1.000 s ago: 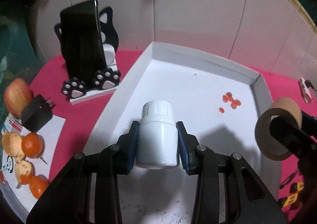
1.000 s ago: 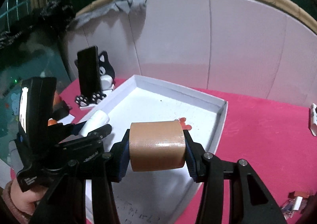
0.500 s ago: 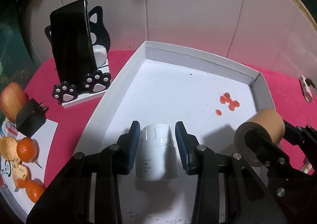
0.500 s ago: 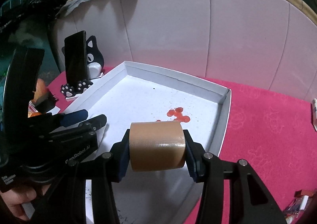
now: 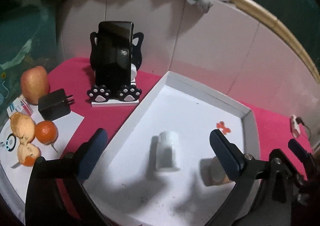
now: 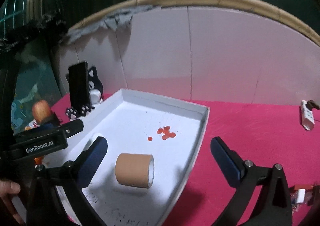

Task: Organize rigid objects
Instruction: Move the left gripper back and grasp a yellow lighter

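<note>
- Now the small white plastic bottle with a ribbed cap (image 5: 167,151) and the tan roll of tape (image 6: 135,170) both lie on the floor of the shallow white cardboard tray (image 6: 202,124).
- Left gripper (image 5: 160,147) and right gripper (image 6: 159,155) are opening wide, pads clear of both.
- Both look light and stiff; the smooth bottle may slip or roll, so pinch its straight sides.
- Take the roll across its flat ends.
</note>
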{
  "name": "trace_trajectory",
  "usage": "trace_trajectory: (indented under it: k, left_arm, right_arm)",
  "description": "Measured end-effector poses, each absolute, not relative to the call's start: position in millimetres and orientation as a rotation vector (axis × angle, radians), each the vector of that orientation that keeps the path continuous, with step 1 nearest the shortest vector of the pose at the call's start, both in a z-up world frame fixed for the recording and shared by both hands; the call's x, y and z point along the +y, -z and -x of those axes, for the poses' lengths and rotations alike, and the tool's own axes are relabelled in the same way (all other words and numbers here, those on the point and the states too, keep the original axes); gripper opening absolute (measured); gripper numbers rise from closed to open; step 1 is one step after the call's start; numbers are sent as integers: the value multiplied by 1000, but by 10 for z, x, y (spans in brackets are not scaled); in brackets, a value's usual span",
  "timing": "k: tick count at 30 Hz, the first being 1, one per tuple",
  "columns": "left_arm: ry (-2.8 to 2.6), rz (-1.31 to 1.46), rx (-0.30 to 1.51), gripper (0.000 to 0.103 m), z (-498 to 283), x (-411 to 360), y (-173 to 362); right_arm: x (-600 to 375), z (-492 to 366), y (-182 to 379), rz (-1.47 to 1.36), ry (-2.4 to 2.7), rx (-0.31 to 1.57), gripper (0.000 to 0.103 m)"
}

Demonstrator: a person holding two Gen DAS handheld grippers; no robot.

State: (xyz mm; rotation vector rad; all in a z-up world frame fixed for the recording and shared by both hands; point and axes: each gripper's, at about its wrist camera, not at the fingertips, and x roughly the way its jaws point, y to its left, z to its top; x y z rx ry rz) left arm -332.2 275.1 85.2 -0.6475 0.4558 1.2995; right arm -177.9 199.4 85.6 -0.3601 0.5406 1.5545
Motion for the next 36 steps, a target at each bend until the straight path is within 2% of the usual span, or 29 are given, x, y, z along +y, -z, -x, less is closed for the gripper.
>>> trace_trajectory:
  k: [11, 15, 24, 36]
  left_arm:
    - [-1122, 560, 337, 103, 2976, 2130, -1082]
    - [-1007, 511, 347, 103, 2701, 1873, -1083]
    - [-718, 532, 568, 103, 1911, 1393, -672]
    - [-449, 220, 839, 103, 1142, 1072, -239]
  right_arm:
    - [1236, 1228, -1186, 168, -1482, 473, 103]
    - [904, 886, -1253, 81, -1411, 465, 103]
    - [408, 258, -1063, 30, -1227, 524, 103]
    - [20, -273, -577, 29, -1102, 717, 103]
